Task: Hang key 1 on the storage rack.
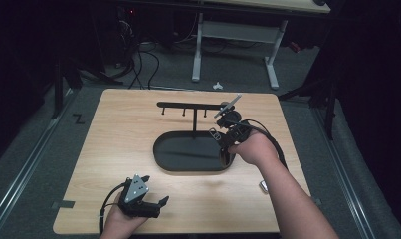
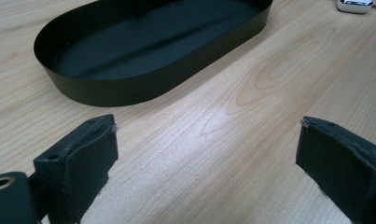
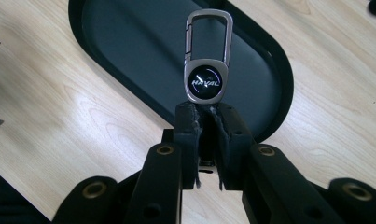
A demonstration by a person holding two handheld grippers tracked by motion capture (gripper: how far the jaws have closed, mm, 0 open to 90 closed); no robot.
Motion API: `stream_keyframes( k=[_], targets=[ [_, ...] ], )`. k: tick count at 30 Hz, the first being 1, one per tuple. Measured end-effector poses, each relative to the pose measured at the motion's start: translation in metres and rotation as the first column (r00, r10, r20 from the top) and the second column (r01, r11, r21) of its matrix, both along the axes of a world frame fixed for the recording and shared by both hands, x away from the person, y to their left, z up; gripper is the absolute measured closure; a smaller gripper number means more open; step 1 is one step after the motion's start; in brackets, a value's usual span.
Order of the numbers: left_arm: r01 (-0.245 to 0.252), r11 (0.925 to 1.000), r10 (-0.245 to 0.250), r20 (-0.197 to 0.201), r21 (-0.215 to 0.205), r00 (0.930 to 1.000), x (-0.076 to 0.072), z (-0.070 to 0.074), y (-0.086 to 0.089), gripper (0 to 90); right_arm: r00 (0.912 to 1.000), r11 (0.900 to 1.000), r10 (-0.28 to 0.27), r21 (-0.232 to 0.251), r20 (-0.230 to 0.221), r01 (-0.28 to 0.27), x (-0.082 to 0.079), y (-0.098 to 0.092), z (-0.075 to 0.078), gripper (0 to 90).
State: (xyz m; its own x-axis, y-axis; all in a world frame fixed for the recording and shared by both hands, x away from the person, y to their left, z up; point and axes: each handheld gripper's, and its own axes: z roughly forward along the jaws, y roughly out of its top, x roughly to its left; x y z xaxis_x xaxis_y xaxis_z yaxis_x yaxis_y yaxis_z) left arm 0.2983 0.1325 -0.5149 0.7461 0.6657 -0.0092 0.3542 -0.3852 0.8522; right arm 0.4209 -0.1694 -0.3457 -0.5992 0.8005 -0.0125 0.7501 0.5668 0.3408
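The right tongs [image 3: 206, 112] are clenched on a metal keychain [image 3: 207, 70]: in the right gripper view the two black jaws pinch its lower end, so the round badge and the carabiner loop stand up above them in the upper middle of the frame. In the high view the right tongs [image 1: 223, 133] sit right of centre, over the right end of the black oval tray [image 1: 190, 167] and just below the right end of the hook rack [image 1: 195, 105], a black bar with small pegs on a post that rises from the tray.

So the pickup looks done; the keychain is off the counter [image 1: 123, 144] and in a firm hold with its loop free. What I judge to be left is the hanging itself: the loop is not on any peg, and all the pegs I can make out are bare. The carabiner has to be brought up to a peg, slipped over it and then released.

The left tongs [image 1: 149, 195] are released, jaws wide apart with nothing between them, low at the lower left of the high view. In the left gripper view bare wood lies between them, the tray sits in the upper part, and a small silver object [image 2: 355, 4] lies at the upper right corner; what it is I cannot tell.
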Motion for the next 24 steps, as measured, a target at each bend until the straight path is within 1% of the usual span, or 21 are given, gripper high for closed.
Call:
stream_keyframes(
  k=[5,12,15,18,21,24],
  targets=[
    [0.001,1.0000,-0.001,-0.001,-0.002,1.0000,0.000,0.000,0.000,6.1,1.0000,1.000,-0.002,0.001,0.008,0.002,0.004,0.001,0.006,80.9],
    [-0.001,1.0000,0.001,-0.005,-0.001,1.0000,0.001,-0.001,0.001,6.1,0.9996,1.000,-0.009,0.019,0.025,0.009,0.012,0.004,0.015,80.9],
    [-0.001,1.0000,0.001,-0.004,-0.002,1.0000,0.001,-0.001,0.001,6.1,0.9994,1.000,-0.009,0.016,0.033,0.008,0.015,0.007,0.018,80.9],
    [0.002,1.0000,-0.002,-0.003,0.001,1.0000,0.001,-0.001,0.001,6.2,0.9993,1.000,-0.010,0.020,0.036,0.009,0.019,0.009,0.020,81.0],
    [0.005,1.0000,-0.005,-0.010,0.005,0.9999,0.001,-0.002,0.001,6.2,0.9991,1.000,-0.014,0.011,0.041,0.013,0.022,0.010,0.021,81.0],
    [0.004,1.0000,-0.004,-0.008,0.004,1.0000,0.001,-0.001,0.001,6.1,0.9991,1.000,-0.021,0.016,0.037,0.020,0.025,0.010,0.021,81.0]
  ],
)
